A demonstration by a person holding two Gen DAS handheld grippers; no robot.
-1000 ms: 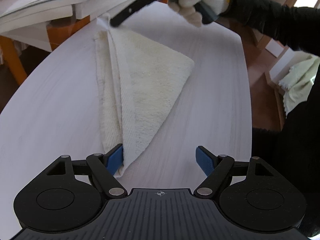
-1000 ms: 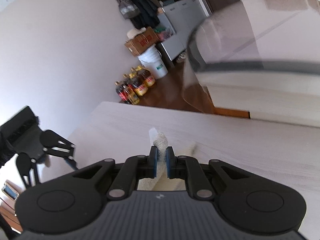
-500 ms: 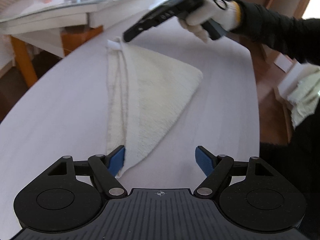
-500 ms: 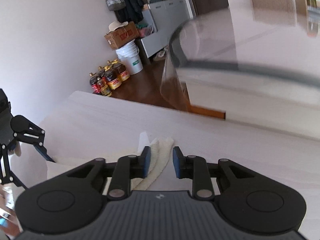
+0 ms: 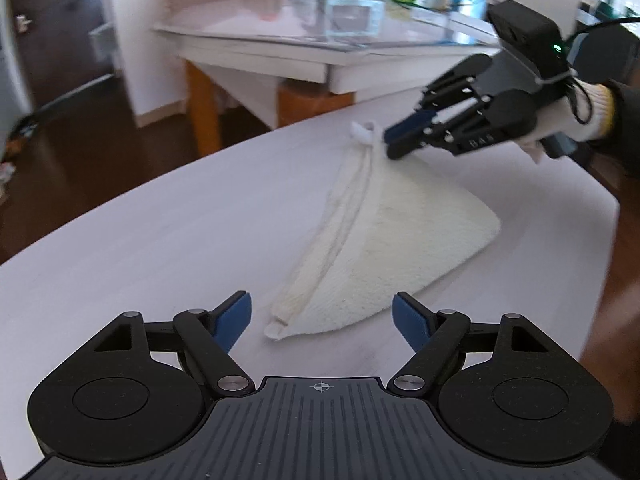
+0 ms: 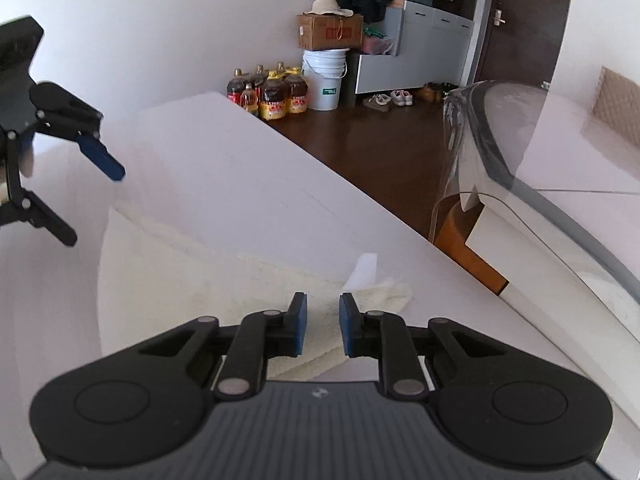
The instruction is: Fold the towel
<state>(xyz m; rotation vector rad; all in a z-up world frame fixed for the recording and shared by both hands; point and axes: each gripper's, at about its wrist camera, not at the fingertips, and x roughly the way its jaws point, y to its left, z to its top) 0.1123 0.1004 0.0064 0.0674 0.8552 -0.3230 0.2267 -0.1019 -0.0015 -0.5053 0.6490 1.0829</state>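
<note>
Left wrist view: the left gripper (image 5: 322, 316) hangs just above the white bench (image 5: 160, 248) with its blue-padded jaws spread wide and nothing between them. The cream towel (image 5: 384, 248) lies flat on the bench, folded into a rough triangle. One pointed corner rests close in front of the left gripper, nearer its left pad; a rounded corner points toward the bench's right edge. The far corner, which carries a small white loop tag (image 5: 364, 132), lies just beside the tips of the right gripper (image 5: 394, 136). That gripper is held by a hand in a white glove (image 5: 560, 120), and its jaws stand a little apart; from this angle it seems clear of the cloth, though blur makes the contact hard to judge.

The right wrist view shows the right gripper (image 6: 322, 320) from behind, its two pads parted by a narrow gap and gripping nothing, with the towel (image 6: 180, 280) spread on the bench below and beyond them. The left gripper (image 6: 84, 192) appears at the left edge, jaws wide apart, above the towel's other end.

Behind the bench stands a glass-topped table (image 5: 320, 36) on orange wooden legs. On the dark floor by the wall sit several oil bottles (image 6: 272, 96), a white bucket (image 6: 324, 80) and a cardboard box (image 6: 328, 32).
</note>
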